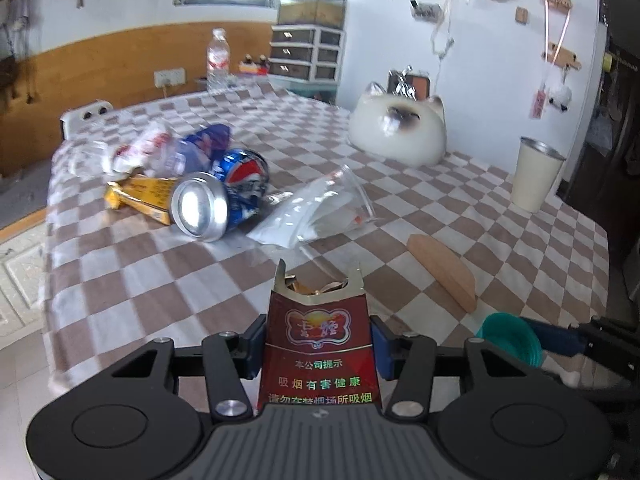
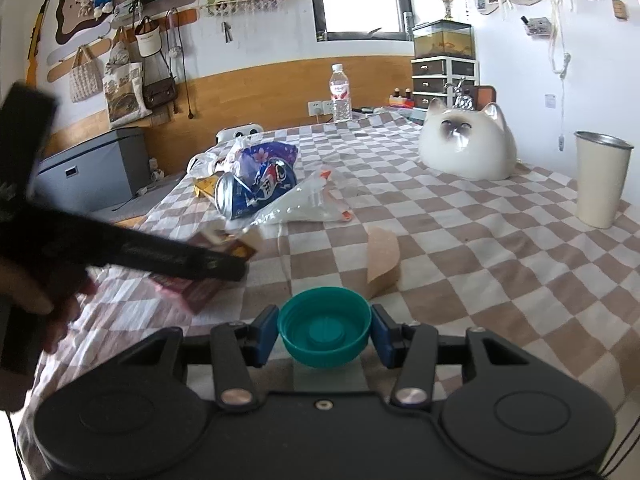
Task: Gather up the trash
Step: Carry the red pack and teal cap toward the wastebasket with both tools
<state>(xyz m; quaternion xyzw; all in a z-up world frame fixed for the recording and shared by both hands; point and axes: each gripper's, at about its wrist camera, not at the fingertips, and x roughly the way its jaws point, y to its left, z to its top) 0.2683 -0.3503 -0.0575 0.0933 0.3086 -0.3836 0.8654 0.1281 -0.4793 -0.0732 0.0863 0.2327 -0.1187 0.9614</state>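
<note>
Trash is half gathered: your left gripper (image 1: 318,344) clamps the red cigarette pack (image 1: 318,348), your right gripper (image 2: 325,334) pinches the teal cap (image 2: 324,326), while cans (image 1: 218,200) and wrappers (image 1: 316,210) wait far left on the checked cloth (image 1: 500,248).

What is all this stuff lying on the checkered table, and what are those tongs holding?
cigarette pack: one, dark red, torn open, clamped in the left tongs
bottle cap: one, teal, clamped in the right tongs
soda can: one, blue, dented, lying on its side in the trash pile
yellow packet: one, beside the can
clear plastic bag: one, right of the can
wooden piece: one, tan, curved, lying near the tongs
cup: one, cream, standing at the right edge
cat figure: one, white, at the far side
water bottle: one, clear, upright at the far end
left tongs: black, blue pads
right tongs: black, blue pads
</note>
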